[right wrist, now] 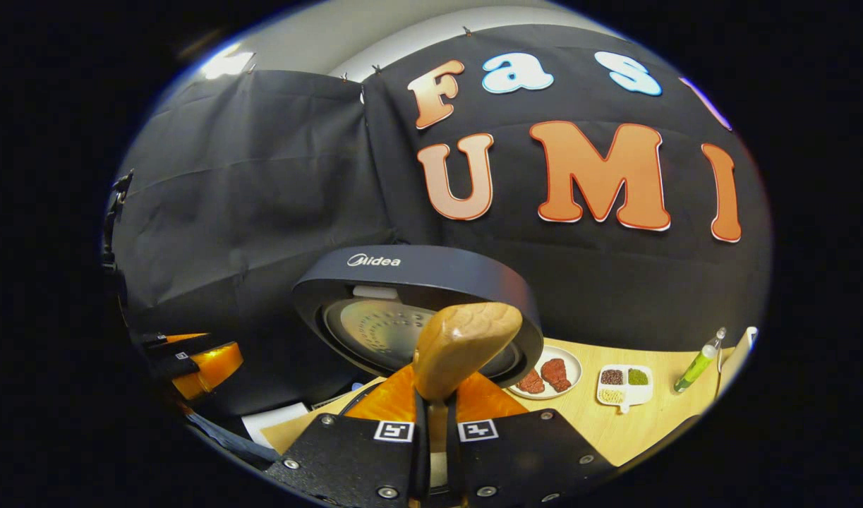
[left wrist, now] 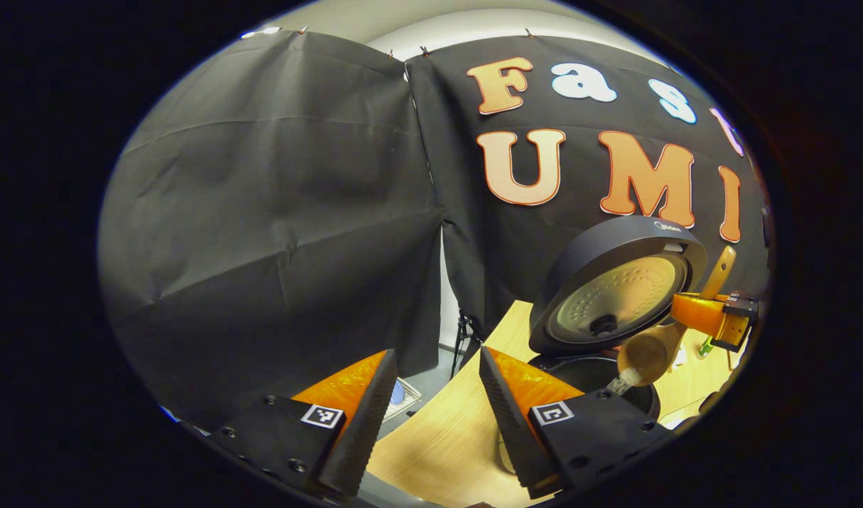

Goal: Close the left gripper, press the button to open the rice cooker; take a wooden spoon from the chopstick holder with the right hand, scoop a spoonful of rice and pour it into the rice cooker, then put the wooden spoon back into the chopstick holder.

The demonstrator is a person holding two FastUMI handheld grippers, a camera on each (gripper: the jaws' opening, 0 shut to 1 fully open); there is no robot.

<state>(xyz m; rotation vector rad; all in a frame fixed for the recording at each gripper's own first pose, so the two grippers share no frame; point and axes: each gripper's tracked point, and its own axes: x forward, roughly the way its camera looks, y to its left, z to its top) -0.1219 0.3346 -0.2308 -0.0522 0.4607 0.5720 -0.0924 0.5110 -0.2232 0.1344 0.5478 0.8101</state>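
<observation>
Right claw (right wrist: 431, 423) clamped on wooden spoon (left wrist: 657, 346) handle; bowl tipped over rice cooker (left wrist: 614, 296) pot at 4 o'clock, rice (left wrist: 623, 382) spilling — keep tilt slow, stay centred. Left claw (left wrist: 431, 402) apart, idle above desk (left wrist: 445, 437).

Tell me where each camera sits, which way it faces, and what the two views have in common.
Left gripper view: rides on the left gripper, whose fingers stand apart at the bottom; it faces the booth wall and, to its right, the open rice cooker, where the right gripper tips the wooden spoon over the pot.
Right gripper view: rides on the right gripper, shut on the wooden spoon; it faces the cooker's raised lid, with the left gripper far left.
Shared: rice cooker, wooden spoon, both grippers, table.
</observation>
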